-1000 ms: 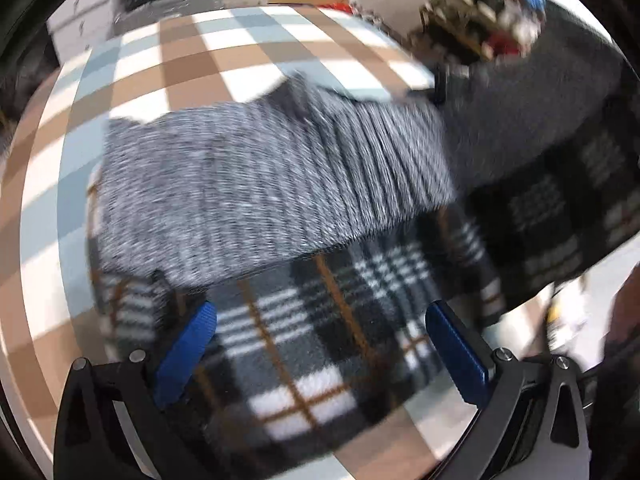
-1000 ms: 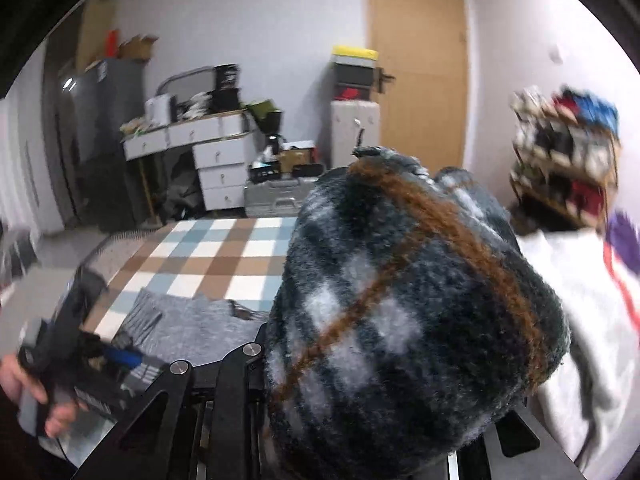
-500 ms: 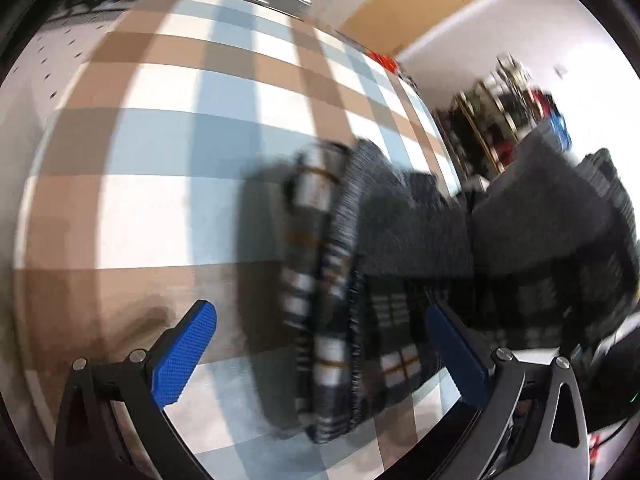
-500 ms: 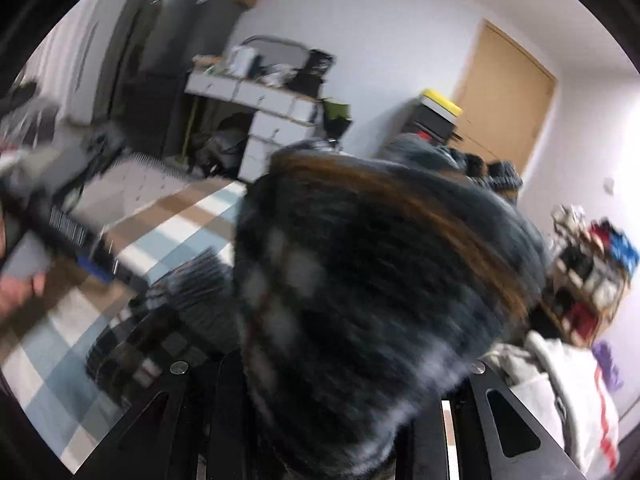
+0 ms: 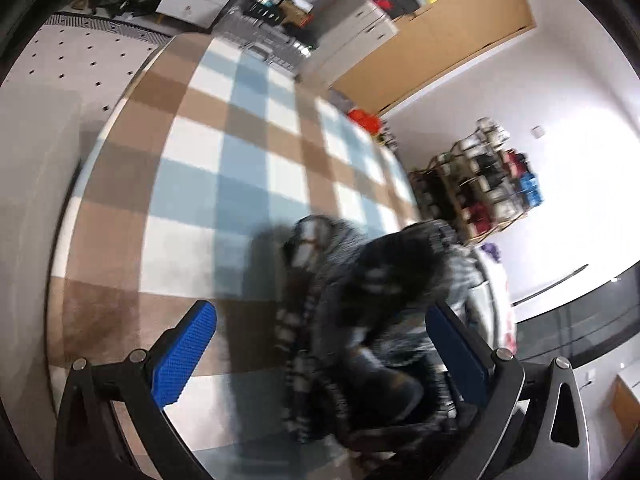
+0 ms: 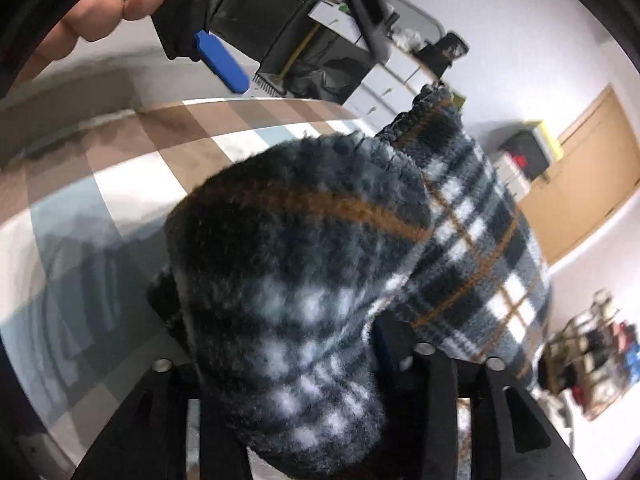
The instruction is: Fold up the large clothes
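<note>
My right gripper (image 6: 304, 360) is clenched on a thick bunch of the plaid fleece garment (image 6: 320, 248), which bulges up between my fingers and fills most of the right wrist view. The rest of it trails away toward the right, with a stitched hem corner (image 6: 420, 120) sticking up. My left gripper (image 5: 320, 356) is released, its blue pads (image 5: 186, 354) spread wide and holding nothing. From that side the garment (image 5: 360, 312) looks like a dark, blurred heap sitting low on the checked tablecloth (image 5: 248, 168), near the table edge closest to me.

My worry is that I hold a wad and not an edge. If I lay it down from this grip, I judge the layers will land twisted and the fold will come out lumpy. The fleece is bulky and I cannot see how deep it sits between my right fingers, so it could slide out if I pull sideways.

The heap lies close to the near edge, so a drag toward me could tip part of it off the table. My left fingers are free but the cloth is blurred there; reaching in now, I may pinch two layers or catch the tablecloth with it.
</note>
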`<state>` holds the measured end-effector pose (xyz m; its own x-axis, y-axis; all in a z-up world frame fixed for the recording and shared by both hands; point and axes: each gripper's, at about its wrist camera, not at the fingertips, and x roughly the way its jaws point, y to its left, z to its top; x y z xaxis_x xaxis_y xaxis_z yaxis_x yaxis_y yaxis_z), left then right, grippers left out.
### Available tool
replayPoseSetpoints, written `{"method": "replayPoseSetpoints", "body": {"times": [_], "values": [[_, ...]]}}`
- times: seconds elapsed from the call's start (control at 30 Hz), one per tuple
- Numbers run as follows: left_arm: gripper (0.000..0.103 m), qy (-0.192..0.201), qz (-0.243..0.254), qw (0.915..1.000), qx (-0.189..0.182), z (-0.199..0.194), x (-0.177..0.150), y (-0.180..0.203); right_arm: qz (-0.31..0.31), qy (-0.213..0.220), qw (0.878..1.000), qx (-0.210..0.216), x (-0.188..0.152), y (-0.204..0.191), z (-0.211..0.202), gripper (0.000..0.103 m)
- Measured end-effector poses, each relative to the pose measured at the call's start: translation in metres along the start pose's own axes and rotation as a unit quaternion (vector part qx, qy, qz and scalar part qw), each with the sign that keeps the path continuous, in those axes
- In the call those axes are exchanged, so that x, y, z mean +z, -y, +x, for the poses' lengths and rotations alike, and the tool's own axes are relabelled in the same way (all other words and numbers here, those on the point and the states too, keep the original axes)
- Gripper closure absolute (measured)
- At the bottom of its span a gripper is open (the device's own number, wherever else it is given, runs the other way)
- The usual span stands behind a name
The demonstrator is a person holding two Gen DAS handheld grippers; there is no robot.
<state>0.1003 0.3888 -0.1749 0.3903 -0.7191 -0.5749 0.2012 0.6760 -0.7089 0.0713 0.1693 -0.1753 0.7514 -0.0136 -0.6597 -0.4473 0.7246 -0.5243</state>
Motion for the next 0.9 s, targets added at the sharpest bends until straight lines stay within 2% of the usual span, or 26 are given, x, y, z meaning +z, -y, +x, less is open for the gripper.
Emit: {"method": "replayPoseSetpoints", "body": {"times": [0.1, 0.13, 0.17, 0.27, 0.37, 0.43, 0.53, 0.57, 0.67, 0.73, 0.8, 0.83, 0.87, 0.9], "values": [[0.001, 0.003, 0.018, 0.9992, -0.036, -0.009, 0.003, 0.014, 0.036, -0.008, 0.997, 0.075, 0.008, 0.014, 0.002, 0.025], [0.001, 0.003, 0.024, 0.9989, -0.040, -0.009, 0.005, 0.018, 0.044, -0.008, 0.994, 0.104, 0.009, 0.017, 0.001, 0.011], [0.001, 0.006, 0.030, 0.9987, -0.041, -0.010, 0.006, 0.025, 0.055, -0.006, 0.989, 0.134, 0.010, 0.022, 0.000, 0.006], [0.001, 0.004, 0.054, 0.9984, -0.017, -0.009, 0.005, 0.043, 0.098, 0.022, 0.975, 0.200, 0.003, 0.038, -0.016, 0.005], [0.001, -0.003, 0.067, 0.9978, -0.001, -0.009, -0.001, 0.059, 0.157, 0.084, 0.941, 0.287, -0.021, 0.066, -0.048, 0.003], [0.001, -0.010, 0.077, 0.9970, 0.003, -0.006, -0.007, 0.069, 0.207, 0.121, 0.911, 0.336, -0.044, 0.091, -0.072, 0.000], [0.001, -0.014, 0.102, 0.9946, 0.008, -0.006, -0.020, 0.092, 0.277, 0.149, 0.862, 0.397, -0.078, 0.128, -0.088, 0.000], [0.001, -0.015, 0.110, 0.9938, 0.005, -0.006, -0.024, 0.100, 0.303, 0.160, 0.846, 0.409, -0.090, 0.142, -0.091, 0.000], [0.001, -0.030, 0.138, 0.9899, -0.016, -0.001, -0.041, 0.129, 0.374, 0.181, 0.807, 0.421, -0.114, 0.174, -0.084, 0.000], [0.001, -0.042, 0.173, 0.9837, -0.021, 0.011, -0.053, 0.149, 0.430, 0.173, 0.771, 0.438, -0.130, 0.190, -0.070, 0.000], [0.001, -0.062, 0.217, 0.9741, -0.017, 0.028, -0.066, 0.166, 0.479, 0.149, 0.725, 0.472, -0.146, 0.200, -0.047, 0.000], [0.001, -0.074, 0.234, 0.9693, -0.013, 0.040, -0.072, 0.171, 0.499, 0.142, 0.706, 0.482, -0.154, 0.208, -0.039, 0.000], [0.001, -0.095, 0.248, 0.9640, -0.006, 0.055, -0.077, 0.172, 0.527, 0.135, 0.677, 0.497, -0.164, 0.211, -0.028, 0.000], [0.001, -0.107, 0.255, 0.9610, 0.008, 0.066, -0.079, 0.170, 0.554, 0.128, 0.637, 0.521, -0.175, 0.210, -0.015, 0.000]]}}
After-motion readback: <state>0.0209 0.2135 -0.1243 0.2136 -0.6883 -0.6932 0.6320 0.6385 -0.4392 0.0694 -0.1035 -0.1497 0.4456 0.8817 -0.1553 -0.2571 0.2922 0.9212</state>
